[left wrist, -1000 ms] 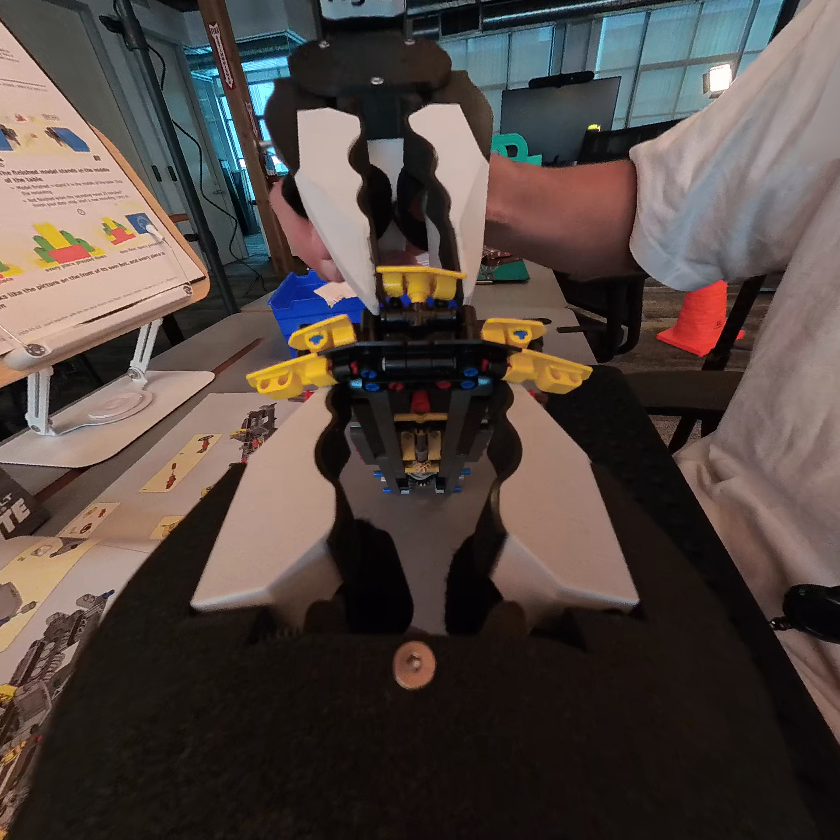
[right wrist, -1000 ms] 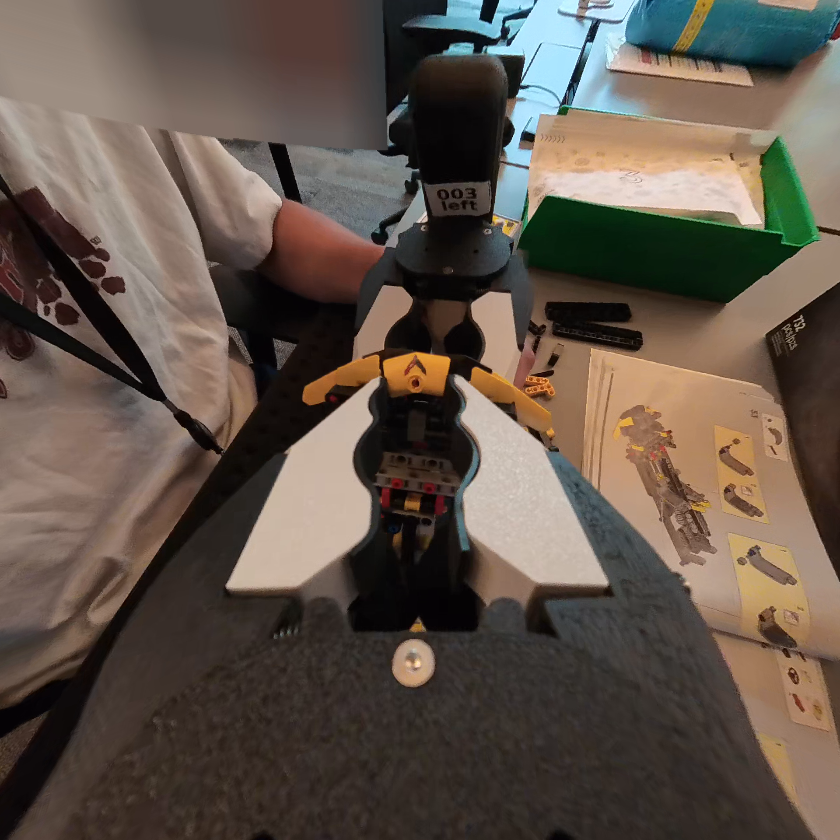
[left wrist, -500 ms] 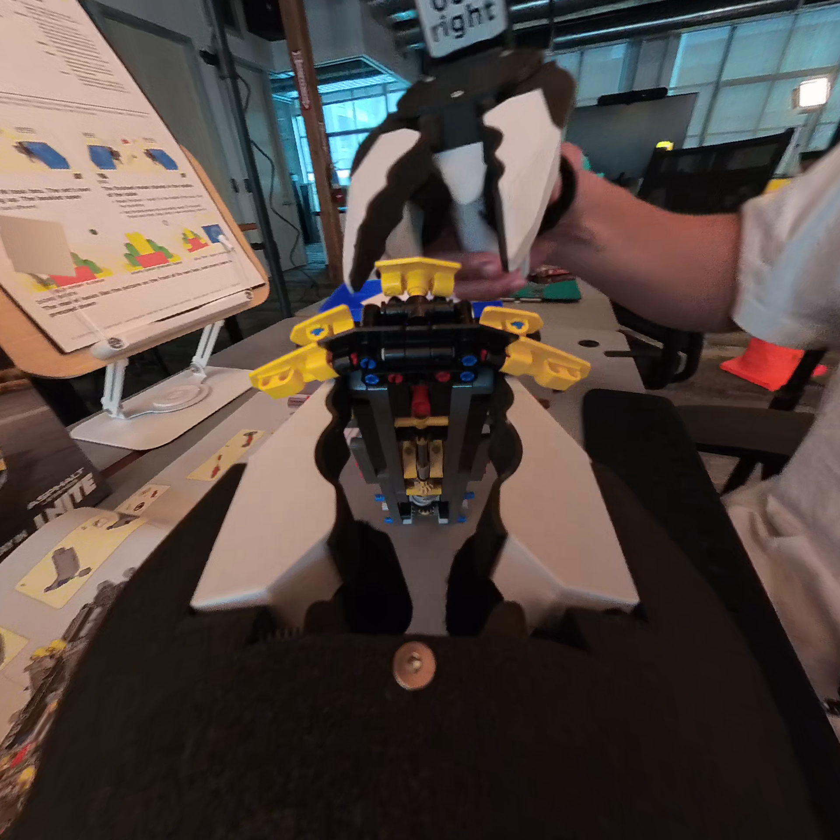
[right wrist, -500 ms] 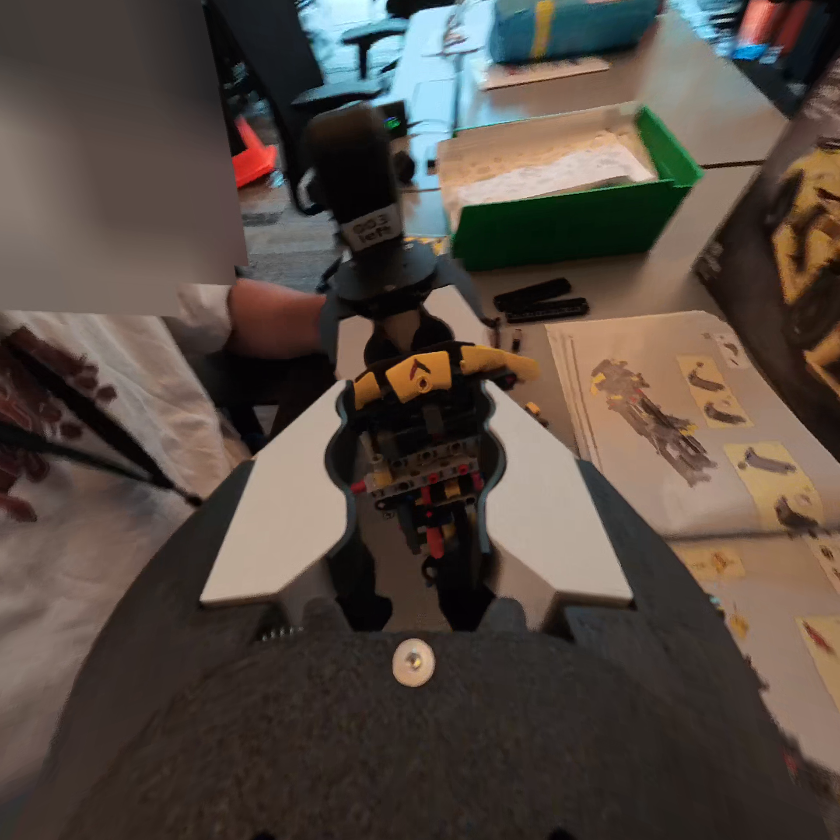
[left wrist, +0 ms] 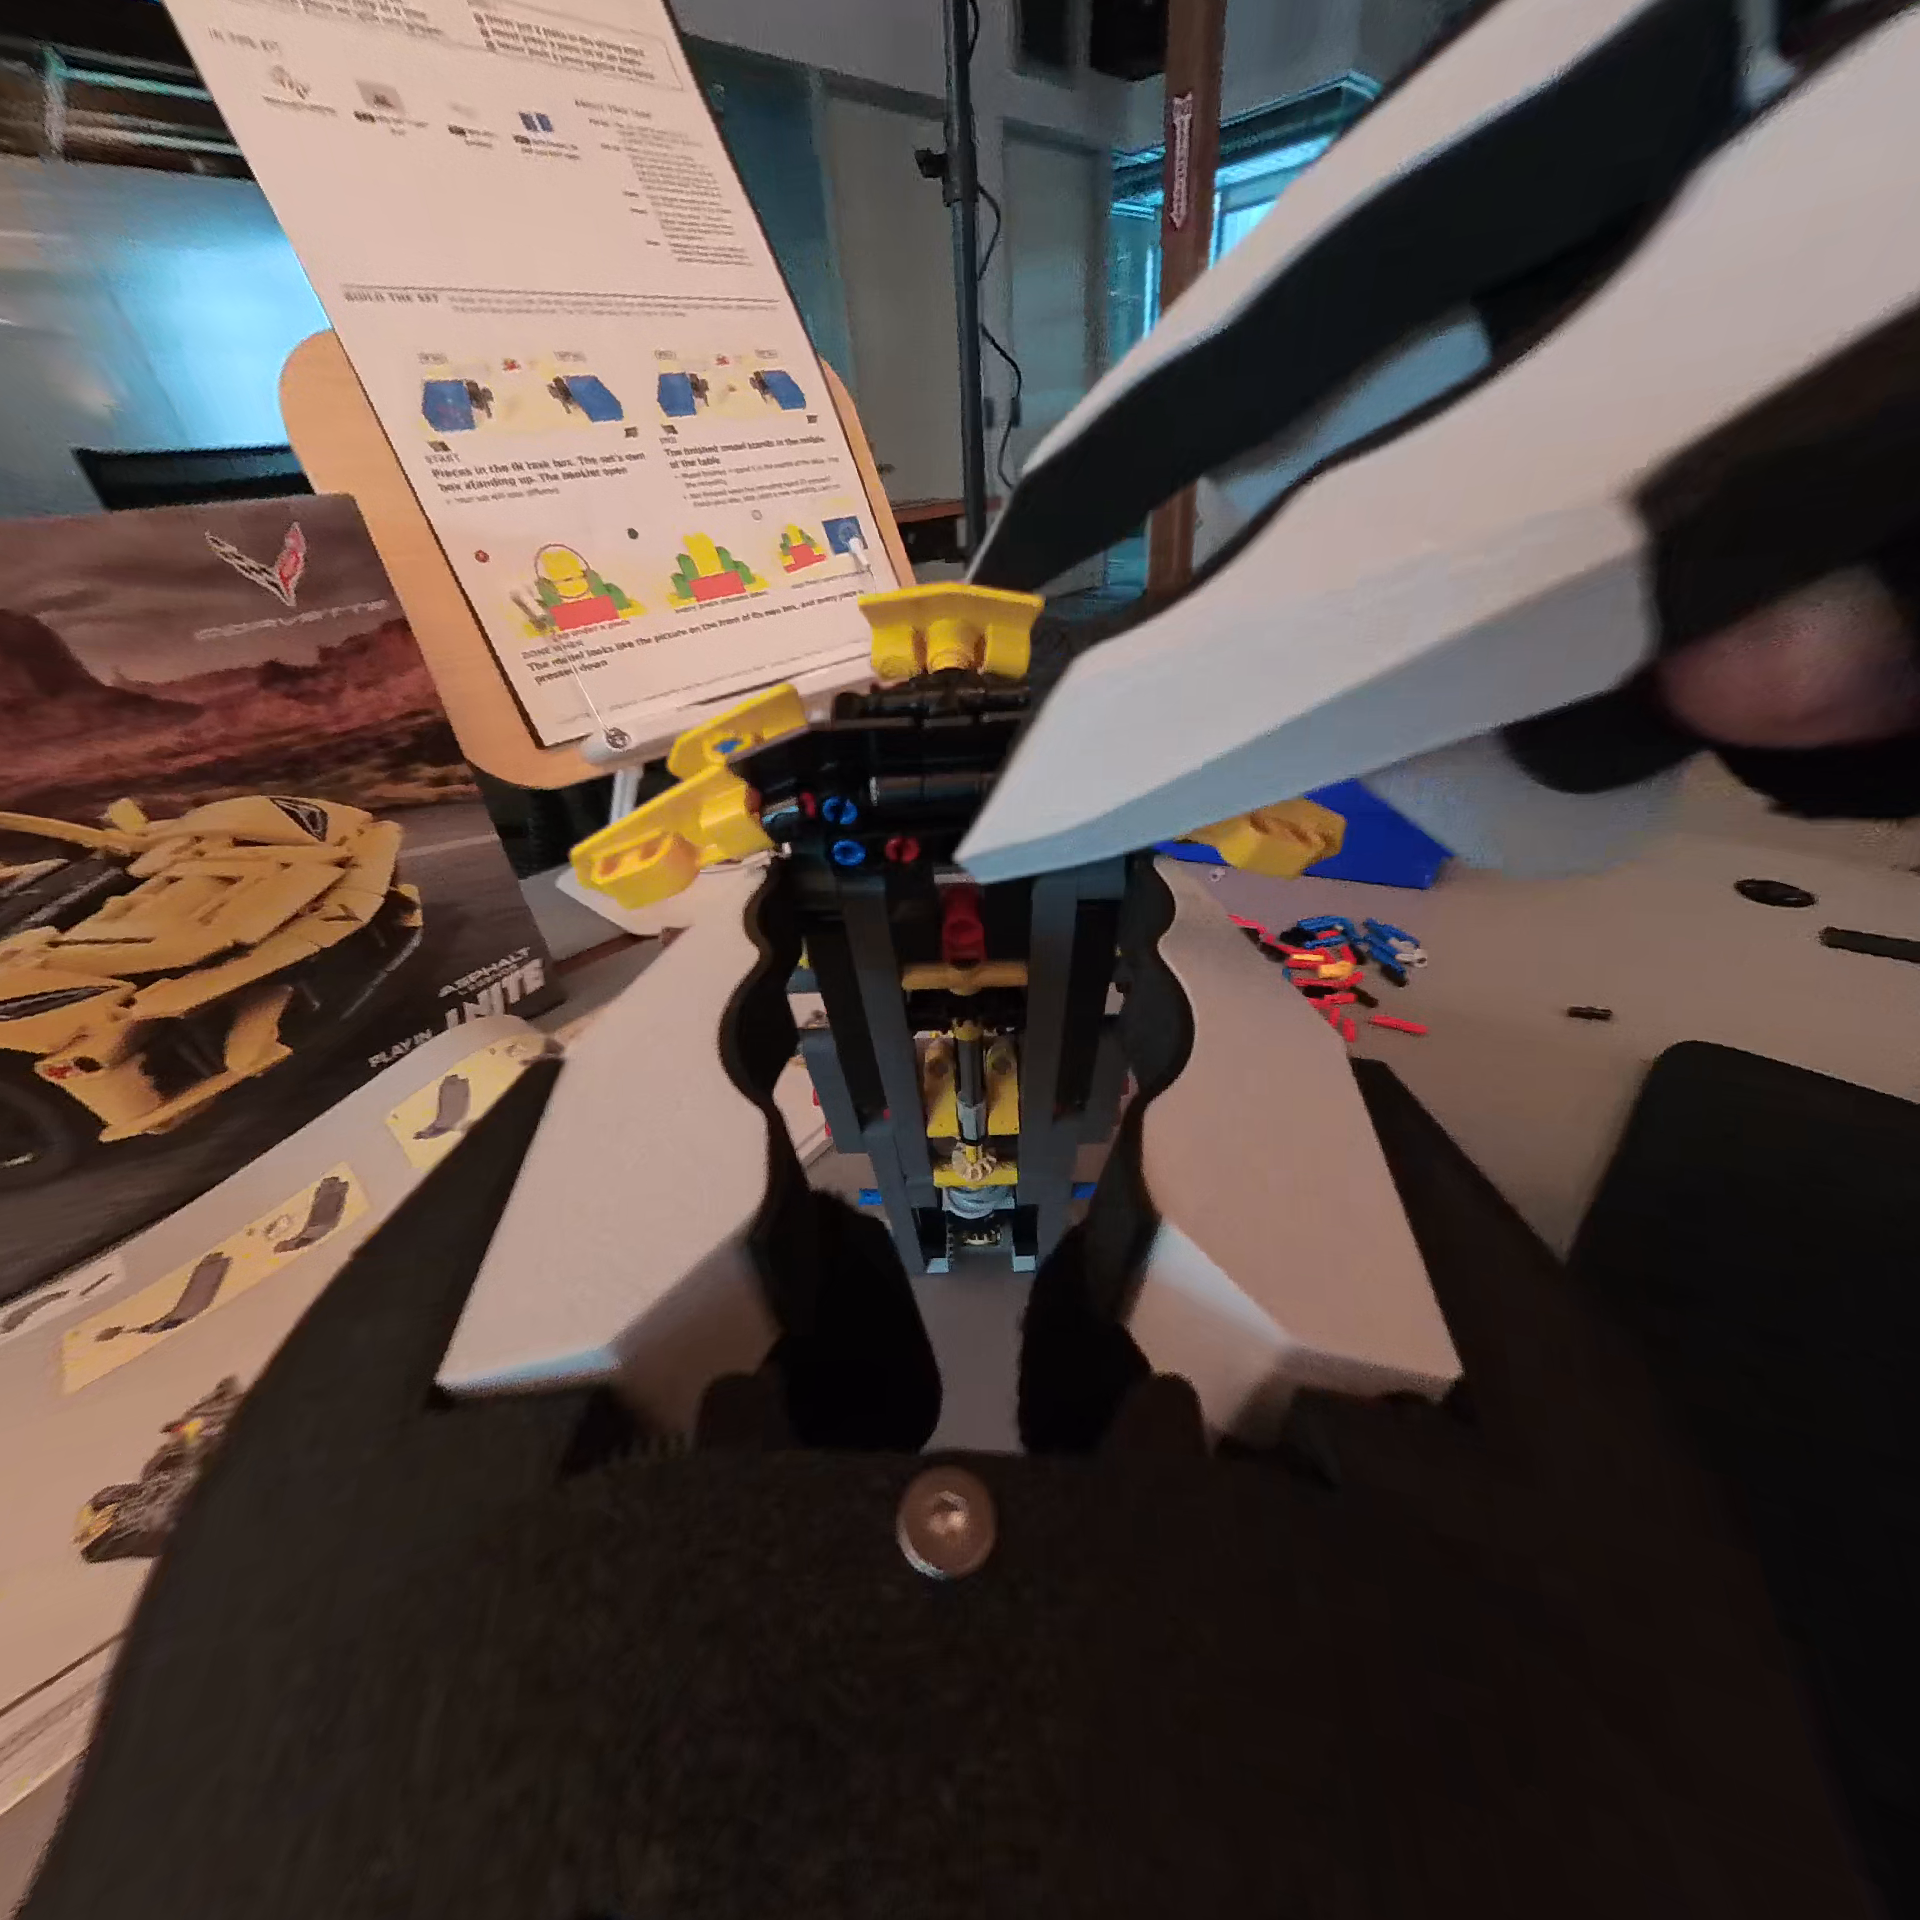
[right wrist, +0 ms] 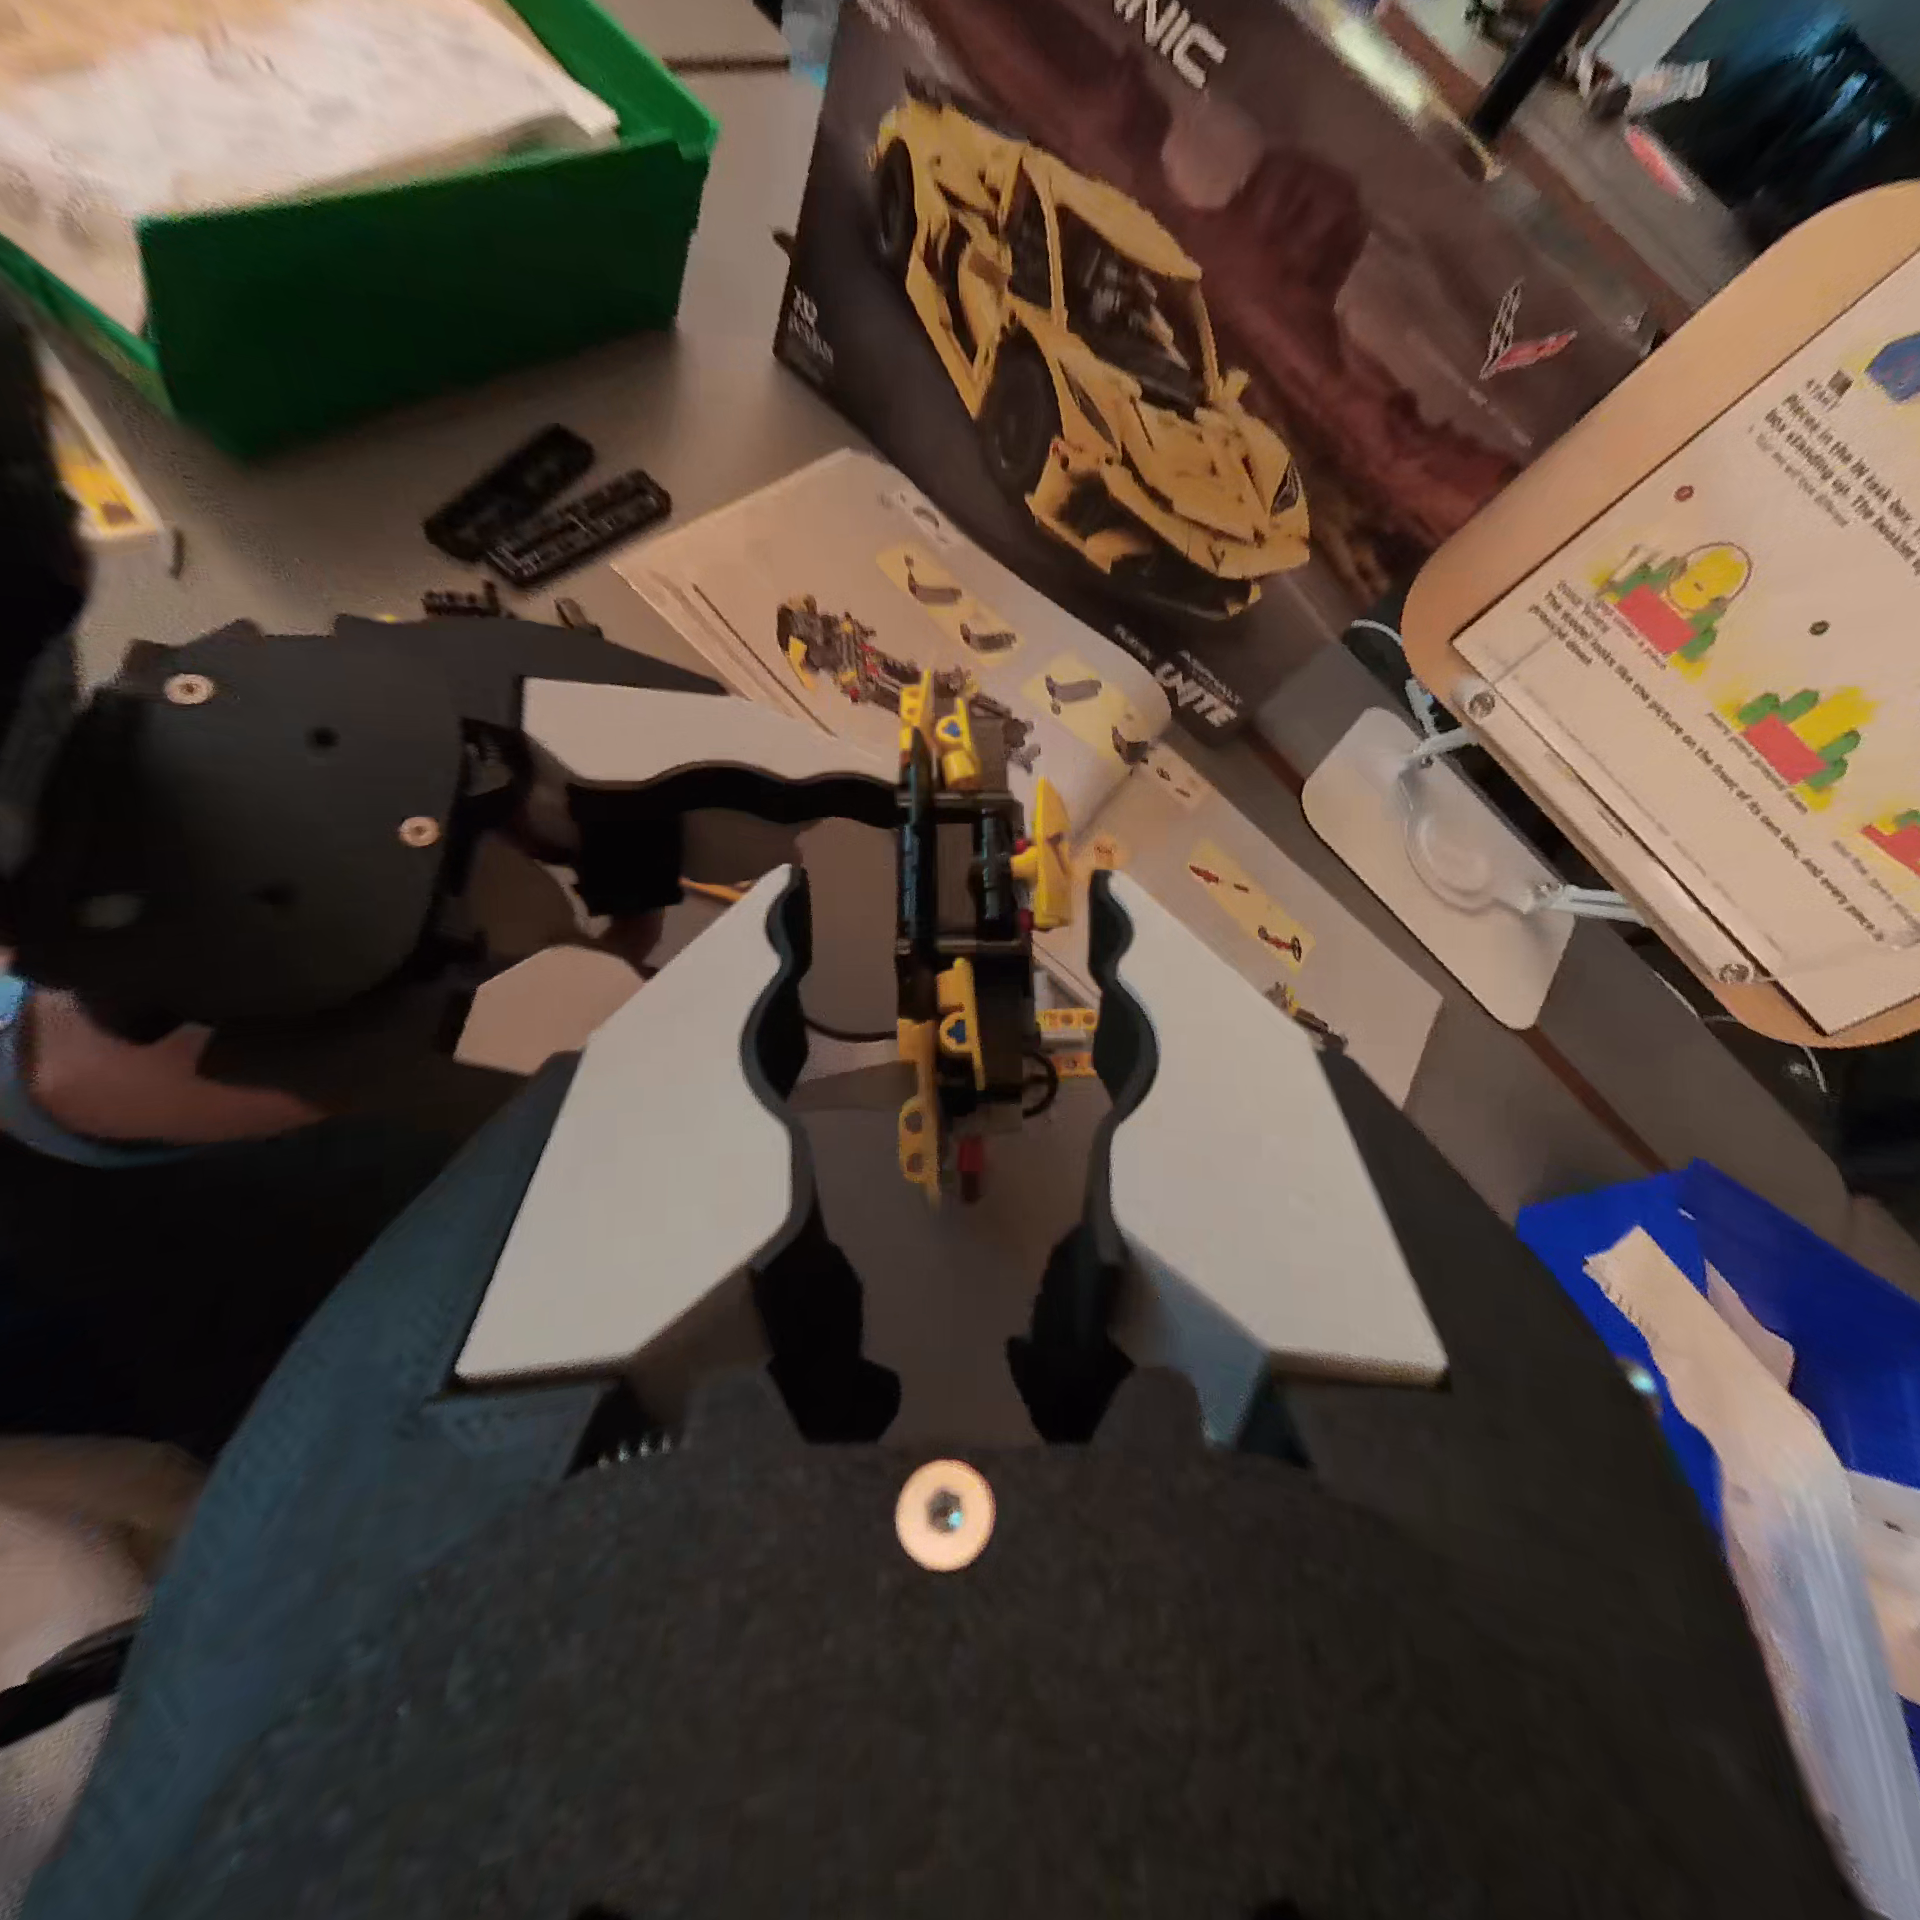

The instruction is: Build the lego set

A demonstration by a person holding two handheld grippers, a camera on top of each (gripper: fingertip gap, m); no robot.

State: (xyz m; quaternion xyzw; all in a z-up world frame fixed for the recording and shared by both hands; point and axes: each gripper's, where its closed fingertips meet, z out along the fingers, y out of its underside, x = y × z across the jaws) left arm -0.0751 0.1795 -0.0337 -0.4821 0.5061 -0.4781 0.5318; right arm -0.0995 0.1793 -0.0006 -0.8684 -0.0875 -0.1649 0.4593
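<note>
Since half a second ago your right gripper has let go of the model's yellow front and swung round to its side; a second ago it pinched that yellow nose piece. Your left gripper has kept its hold throughout.

Left fingers are closed on the lego model, clamping its dark grey chassis rails from both sides, with the yellow end pointing away from the camera. Right view shows the same model edge-on, held off the table by the left gripper, which reaches in from the left.

Your right fingers stand spread, one to each side of the model, with a gap on both sides; nothing is gripped.

On the table: instruction booklet open beneath the model, set box standing behind it, green bin far left, blue bin near right, loose red and blue pins
</note>
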